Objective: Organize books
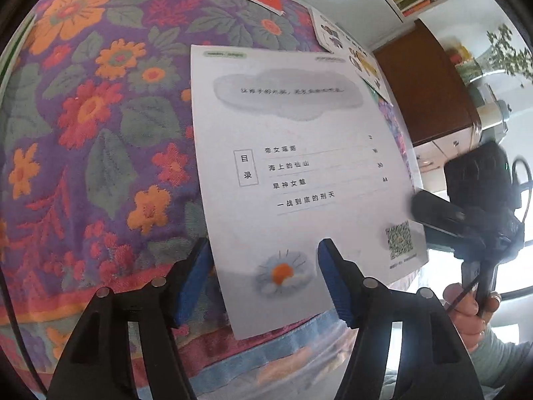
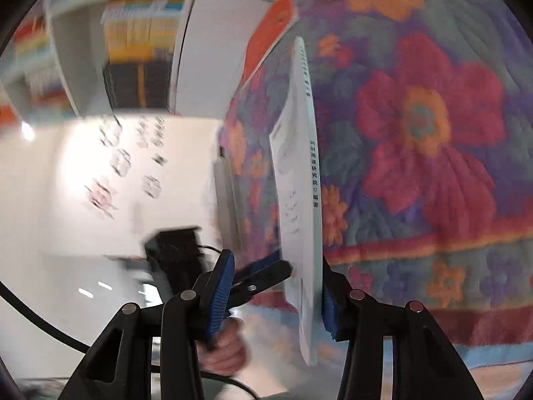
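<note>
Left gripper (image 1: 263, 276), jaws spread, straddles the lower edge of the white book (image 1: 299, 173) raised over the floral cloth (image 1: 100, 116); right gripper (image 2: 276, 300), also spread, brackets its spine.

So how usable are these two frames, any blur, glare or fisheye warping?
Left wrist view: mostly sharp, the white book has readable contents text, though the right gripper at its edge is smeared; bright window at right. Right wrist view: heavy motion blur on the bookshelf, blown-out white wall, floral cloth bulged by the fisheye.
</note>
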{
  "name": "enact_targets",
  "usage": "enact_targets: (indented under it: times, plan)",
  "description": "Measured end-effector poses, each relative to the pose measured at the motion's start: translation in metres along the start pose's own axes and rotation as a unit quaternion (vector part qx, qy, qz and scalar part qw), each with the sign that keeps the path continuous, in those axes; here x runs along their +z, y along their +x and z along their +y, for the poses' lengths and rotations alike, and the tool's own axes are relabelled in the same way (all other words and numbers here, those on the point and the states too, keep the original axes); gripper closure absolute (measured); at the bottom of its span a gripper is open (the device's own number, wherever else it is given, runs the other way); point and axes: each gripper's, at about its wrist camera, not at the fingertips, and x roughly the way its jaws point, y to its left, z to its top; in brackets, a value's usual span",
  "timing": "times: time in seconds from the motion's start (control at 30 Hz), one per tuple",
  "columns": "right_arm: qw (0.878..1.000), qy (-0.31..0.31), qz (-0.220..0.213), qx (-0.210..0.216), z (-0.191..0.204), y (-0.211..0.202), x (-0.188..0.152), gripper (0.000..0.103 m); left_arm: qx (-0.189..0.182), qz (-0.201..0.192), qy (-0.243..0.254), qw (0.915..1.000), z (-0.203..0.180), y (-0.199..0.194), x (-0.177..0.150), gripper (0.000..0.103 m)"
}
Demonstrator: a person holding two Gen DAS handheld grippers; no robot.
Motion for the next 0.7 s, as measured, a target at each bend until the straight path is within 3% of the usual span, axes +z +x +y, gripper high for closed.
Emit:
enact_targets:
  times: [0.07,0.13,0.17,0.2,0.43,0.6,0.7]
  plan:
    - [0.999,0.015,-0.013,-0.029,-0.001,0.010,0.006,0.061,0.009,0.000,0.003,1.0000,-0.002,-0.002,0.000,0.041]
    - [0.998,0.036,-0.036,-0.046,-0.006,0.010,0.011,0.076,0.021,-0.006,-0.003,0.9998,-0.003,-0.005,-0.002,0.041]
    - [0.997,0.040,-0.043,-0.050,-0.007,0.006,0.013,0.090,0.029,-0.012,-0.004,0.9995,-0.003,-0.009,-0.004,0.041]
    - [0.997,0.037,-0.050,-0.055,-0.007,0.001,0.013,0.094,0.036,-0.016,-0.005,0.9992,-0.002,-0.012,-0.006,0.041]
    - [0.996,-0.021,-0.063,-0.054,0.032,-0.022,0.005,0.096,0.018,-0.011,0.020,0.9996,-0.033,-0.005,-0.001,0.041]
    - [0.992,-0.058,-0.087,-0.074,0.059,-0.050,0.009,0.090,-0.066,-0.009,0.062,0.9958,-0.081,0.013,0.016,0.042]
    - [0.991,-0.064,-0.089,-0.074,0.070,-0.056,0.012,0.083,-0.067,-0.006,0.084,0.9942,-0.100,0.018,0.026,0.042]
